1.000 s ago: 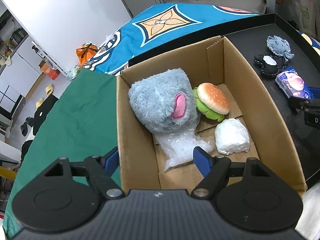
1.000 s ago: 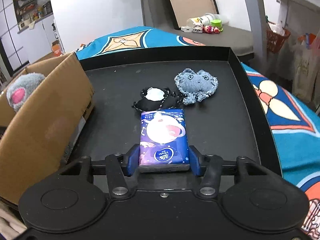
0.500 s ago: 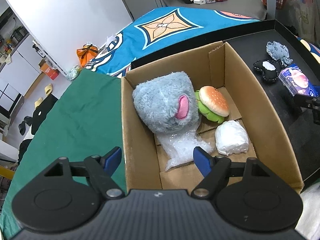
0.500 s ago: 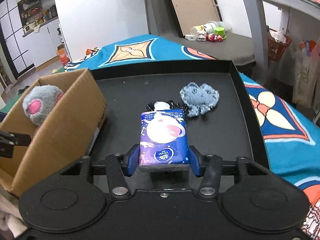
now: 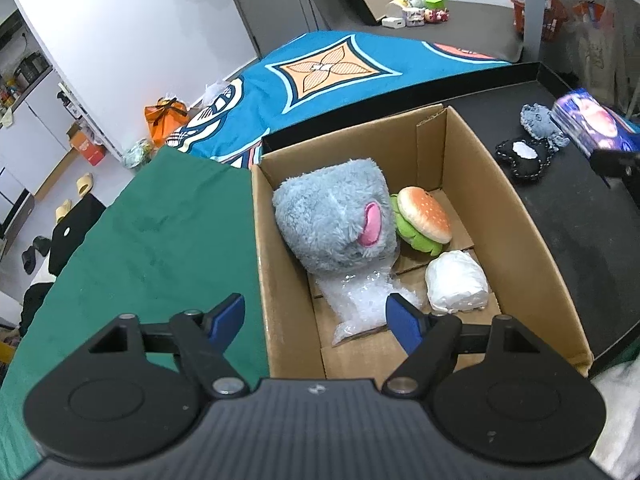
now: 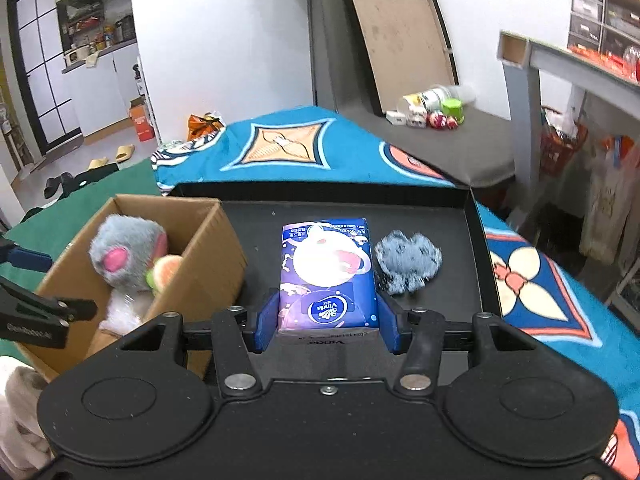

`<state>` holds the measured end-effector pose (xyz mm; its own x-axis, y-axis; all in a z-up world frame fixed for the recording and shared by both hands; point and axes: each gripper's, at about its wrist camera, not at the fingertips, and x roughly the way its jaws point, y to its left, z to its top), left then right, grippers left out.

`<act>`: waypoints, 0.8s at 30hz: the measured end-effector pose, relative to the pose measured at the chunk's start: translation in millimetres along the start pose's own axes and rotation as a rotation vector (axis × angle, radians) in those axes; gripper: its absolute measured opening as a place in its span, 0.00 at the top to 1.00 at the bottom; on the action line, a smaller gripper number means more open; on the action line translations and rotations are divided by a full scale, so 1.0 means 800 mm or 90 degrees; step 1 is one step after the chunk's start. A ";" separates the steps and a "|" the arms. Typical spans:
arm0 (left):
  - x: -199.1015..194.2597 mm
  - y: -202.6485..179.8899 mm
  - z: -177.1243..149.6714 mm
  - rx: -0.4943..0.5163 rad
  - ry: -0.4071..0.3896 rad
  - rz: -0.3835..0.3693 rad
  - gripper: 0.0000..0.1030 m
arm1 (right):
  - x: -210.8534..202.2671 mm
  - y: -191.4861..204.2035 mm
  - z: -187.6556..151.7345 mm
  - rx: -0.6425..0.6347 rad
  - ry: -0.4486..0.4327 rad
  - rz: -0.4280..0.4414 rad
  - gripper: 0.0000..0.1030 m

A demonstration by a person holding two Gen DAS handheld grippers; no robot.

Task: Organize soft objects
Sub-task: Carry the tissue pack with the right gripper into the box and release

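My right gripper (image 6: 327, 322) is shut on a purple tissue pack (image 6: 329, 272) and holds it in the air above the black tray (image 6: 476, 240); the pack also shows in the left wrist view (image 5: 592, 124). The cardboard box (image 5: 532, 248) holds a grey plush (image 5: 332, 220), a burger plush (image 5: 424, 216), a white bundle (image 5: 456, 282) and a clear plastic bag (image 5: 362, 304). My left gripper (image 5: 316, 320) is open and empty above the box's near left corner. A grey denim plush (image 6: 408, 260) and a black plush (image 5: 520, 156) lie on the tray.
A green cloth (image 5: 152, 240) covers the surface left of the box. A blue patterned blanket (image 5: 332, 68) lies behind the tray. A grey table leg (image 6: 520, 120) and cluttered shelves stand at the right. A white fabric (image 6: 20, 412) lies at the near left.
My right gripper has lifted the tissue pack off the tray and swung left toward the box. My left gripper has drawn back and up a little and stays open.
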<state>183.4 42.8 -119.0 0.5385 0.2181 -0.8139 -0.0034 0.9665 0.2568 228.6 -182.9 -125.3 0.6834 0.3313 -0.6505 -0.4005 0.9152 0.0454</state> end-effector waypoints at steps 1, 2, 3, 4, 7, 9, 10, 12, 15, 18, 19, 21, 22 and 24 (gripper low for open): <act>-0.001 0.001 -0.001 0.000 -0.001 -0.002 0.27 | -0.002 0.003 0.002 -0.001 -0.001 0.002 0.51; -0.001 0.003 -0.002 -0.003 -0.003 -0.005 0.28 | -0.003 0.006 0.004 -0.002 -0.001 0.004 0.51; -0.002 0.005 -0.004 -0.007 -0.004 -0.009 0.28 | -0.005 0.009 0.006 -0.003 -0.002 0.006 0.51; -0.003 0.007 -0.005 -0.011 -0.005 -0.013 0.28 | -0.007 0.012 0.008 -0.005 -0.004 0.008 0.51; -0.006 0.010 -0.009 -0.011 -0.011 -0.023 0.31 | -0.016 0.024 0.017 -0.015 -0.013 0.016 0.51; -0.009 0.011 -0.012 -0.011 -0.015 -0.030 0.33 | -0.022 0.032 0.023 -0.024 -0.023 0.024 0.51; -0.010 0.013 -0.014 -0.013 -0.014 -0.034 0.35 | -0.024 0.036 0.026 -0.027 -0.027 0.027 0.51; -0.012 0.016 -0.018 -0.016 -0.016 -0.042 0.39 | -0.030 0.044 0.030 -0.032 -0.038 0.034 0.51; -0.014 0.022 -0.023 -0.020 -0.020 -0.051 0.47 | -0.034 0.057 0.035 -0.041 -0.043 0.041 0.51; -0.015 0.028 -0.027 -0.026 -0.022 -0.063 0.58 | -0.036 0.069 0.039 -0.049 -0.043 0.050 0.51; -0.015 0.030 -0.028 -0.027 -0.022 -0.068 0.62 | -0.037 0.073 0.039 -0.052 -0.043 0.052 0.51; -0.014 0.033 -0.031 -0.031 -0.022 -0.070 0.67 | -0.038 0.083 0.039 -0.059 -0.042 0.062 0.51; -0.014 0.035 -0.033 -0.033 -0.022 -0.074 0.69 | -0.038 0.088 0.039 -0.062 -0.041 0.066 0.51; -0.014 0.039 -0.036 -0.040 -0.022 -0.081 0.71 | -0.038 0.098 0.037 -0.068 -0.037 0.074 0.51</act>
<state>153.1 74.4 -116.8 0.5672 0.0887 -0.8188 0.0153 0.9929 0.1182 194.4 -114.2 -79.3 0.6617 0.4496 -0.6001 -0.5400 0.8410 0.0346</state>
